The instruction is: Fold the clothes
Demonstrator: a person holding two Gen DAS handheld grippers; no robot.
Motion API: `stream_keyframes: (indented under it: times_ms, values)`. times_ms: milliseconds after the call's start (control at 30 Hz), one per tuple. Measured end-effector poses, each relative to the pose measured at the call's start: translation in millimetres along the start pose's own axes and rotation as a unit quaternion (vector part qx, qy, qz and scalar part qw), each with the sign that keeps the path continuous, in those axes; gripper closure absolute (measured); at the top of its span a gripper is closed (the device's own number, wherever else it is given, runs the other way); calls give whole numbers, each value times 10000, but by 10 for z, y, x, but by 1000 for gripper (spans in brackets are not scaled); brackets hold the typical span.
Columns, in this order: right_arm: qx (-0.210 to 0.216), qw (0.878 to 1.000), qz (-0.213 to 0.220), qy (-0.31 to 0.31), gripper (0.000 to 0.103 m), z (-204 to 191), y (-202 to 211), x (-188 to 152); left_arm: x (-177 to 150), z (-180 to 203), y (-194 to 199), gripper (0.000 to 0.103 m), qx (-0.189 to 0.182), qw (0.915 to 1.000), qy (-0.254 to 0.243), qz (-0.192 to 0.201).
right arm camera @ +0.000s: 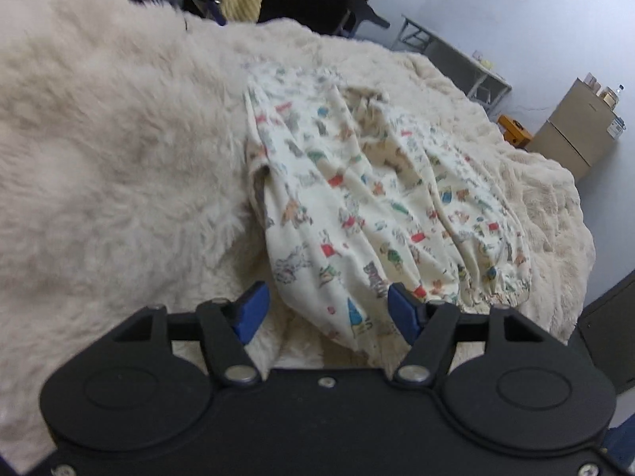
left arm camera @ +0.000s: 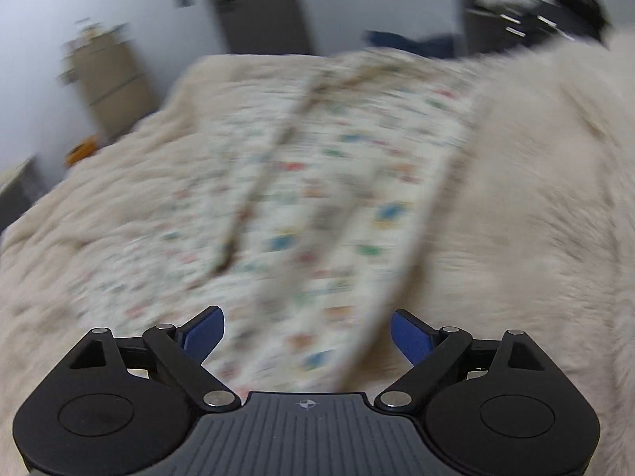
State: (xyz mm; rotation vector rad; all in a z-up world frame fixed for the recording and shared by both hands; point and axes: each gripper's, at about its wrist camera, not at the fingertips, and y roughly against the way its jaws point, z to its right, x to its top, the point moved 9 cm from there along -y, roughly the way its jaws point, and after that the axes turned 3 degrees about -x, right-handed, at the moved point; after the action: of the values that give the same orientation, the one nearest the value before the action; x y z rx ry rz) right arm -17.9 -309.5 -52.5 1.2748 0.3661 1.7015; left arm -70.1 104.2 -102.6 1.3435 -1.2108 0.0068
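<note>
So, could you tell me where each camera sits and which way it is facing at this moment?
Left wrist: rides the left gripper, looking along its open blue fingers over the blurred patterned garment toward a wall and fridge.
Right wrist: rides the right gripper, fingers open astride the garment's near end.
Shared: the garment on the fluffy cream blanket.

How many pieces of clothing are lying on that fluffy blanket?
1. A single printed garment lies rumpled on the cream blanket, just ahead of both open hand-held grippers, left and right. Its own folds could hide something underneath.
</note>
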Motion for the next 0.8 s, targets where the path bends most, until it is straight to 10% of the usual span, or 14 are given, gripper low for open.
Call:
stream_keyframes:
  times_ms: [133,267,433,800]
  values:
    - [-107,9996,21,248,57,-47,-128,38,100,72,-340,14,454,9988,-186,63]
    - [-357,9978,173,530,88,-55,-114,147,292,-19,-373,43,847,9956,138,365]
    - [-371,9981,165,468,84,13,-60,158,370,-93,-445,25,925,9928,652,401]
    - [-329,9970,-253,648,51,-183,-327,121,343,-61,-528,19,1117,9902,820,179]
